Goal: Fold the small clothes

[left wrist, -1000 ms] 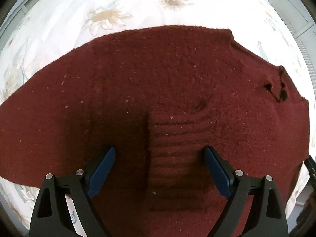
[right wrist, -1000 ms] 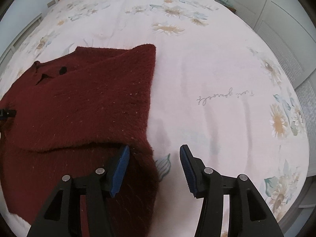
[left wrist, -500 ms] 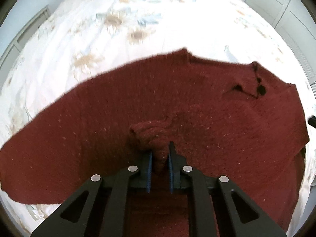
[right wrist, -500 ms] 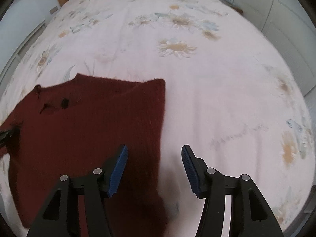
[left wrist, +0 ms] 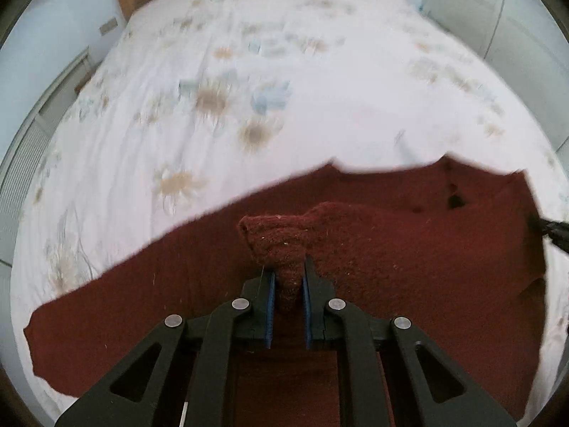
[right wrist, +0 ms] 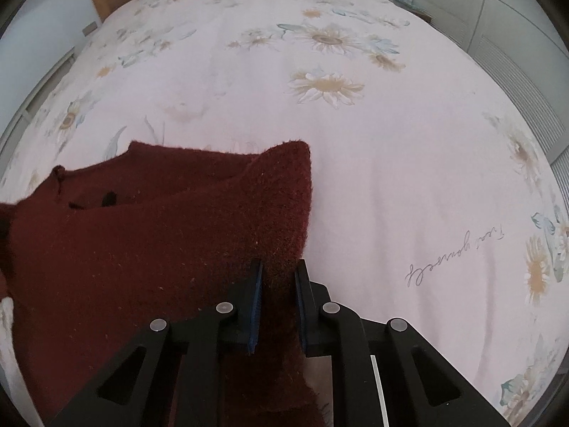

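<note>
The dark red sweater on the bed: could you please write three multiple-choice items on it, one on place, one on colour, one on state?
1. Where does the sweater lie?
A. on the floral bedspread
B. on a wooden floor
C. in a basket

2. What colour are the gripper pads?
A. yellow
B. blue
C. white

3. How are the grippers?
A. both open
B. one shut
C. both shut on knit

Key:
1 A, bedspread shows around it.
2 B, blue pads flank the fabric.
3 C, the left gripper pinches a bunched ridge and the right gripper pinches the edge.
</note>
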Motion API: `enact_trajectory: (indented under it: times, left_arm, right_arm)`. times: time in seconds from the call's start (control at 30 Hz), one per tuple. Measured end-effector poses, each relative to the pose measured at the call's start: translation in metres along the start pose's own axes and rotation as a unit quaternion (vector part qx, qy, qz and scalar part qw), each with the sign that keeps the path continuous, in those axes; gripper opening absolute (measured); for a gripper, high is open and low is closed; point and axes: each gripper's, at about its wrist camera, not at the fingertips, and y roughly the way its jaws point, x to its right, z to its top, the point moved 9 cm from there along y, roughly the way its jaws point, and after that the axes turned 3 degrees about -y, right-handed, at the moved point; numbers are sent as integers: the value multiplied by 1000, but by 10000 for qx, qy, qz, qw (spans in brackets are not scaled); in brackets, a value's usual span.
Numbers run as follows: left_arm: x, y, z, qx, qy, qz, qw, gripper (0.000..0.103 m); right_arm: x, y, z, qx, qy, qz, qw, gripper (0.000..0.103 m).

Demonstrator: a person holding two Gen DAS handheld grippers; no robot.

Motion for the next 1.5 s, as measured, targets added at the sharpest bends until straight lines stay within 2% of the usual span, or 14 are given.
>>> enact_trajectory:
  times: [0.1, 0.2, 0.33, 0.4, 0.43, 0.5, 0.57, 0.63, 0.67, 0.8, 1.0, 1.13, 1.3, 1.5]
  left_arm:
    - [-11, 41, -24, -592, -188, 39, 9981, 10]
    - [-17, 57, -33, -715, -291, 44, 9970, 12]
    - [-15, 48, -30, -649, -171, 12, 9977, 21]
    - [-16, 43, -28, -684, -171, 43, 9975, 37]
    - [-16, 38, -26, -636, -180, 54, 9978, 50]
    - [-13, 27, -21, -444, -218, -22, 9988, 68]
    - [-3, 16, -16, -306, -218, -168, 9992, 93]
    - [10, 6, -11, -146, -157, -263, 9994, 101]
    - [16, 1, -6, -55, -123, -278, 9995, 102]
    - [51, -8, 5, 427, 76, -344, 9985, 102]
    - [81, 34, -12, 124, 237, -269, 9993, 102]
    - [75, 56, -31, -125, 349, -86, 9993, 102]
    - [50, 59, -39, -147, 300, -7, 9994, 102]
    - [18, 63, -52, -140, 138, -196, 9996, 102]
  right_arm:
    - [-2, 7, 0, -106, 7, -11, 9999, 21]
    - [-2, 1, 3, -55, -36, -87, 9999, 33]
    - [-9, -20, 7, 205, -217, -308, 9991, 69]
    - [-18, -31, 12, 353, -271, -314, 9985, 78]
    - [-24, -37, 13, 420, -296, -279, 9983, 81]
    - [-37, -47, 15, 545, -363, -215, 9976, 82]
    - [-54, -53, 17, 619, -472, -178, 9968, 87]
    - [-70, -55, 19, 670, -557, -111, 9961, 98]
    - [-79, -55, 18, 678, -592, -83, 9959, 103]
    - [-108, -47, 13, 721, -783, -146, 9942, 103]
    - [-124, -8, -13, 448, -905, -223, 9946, 103]
    - [-111, 18, -32, 267, -815, -304, 9959, 103]
    - [-82, 17, -36, 356, -600, -321, 9970, 103]
    - [-61, 16, -39, 339, -441, -161, 9983, 102]
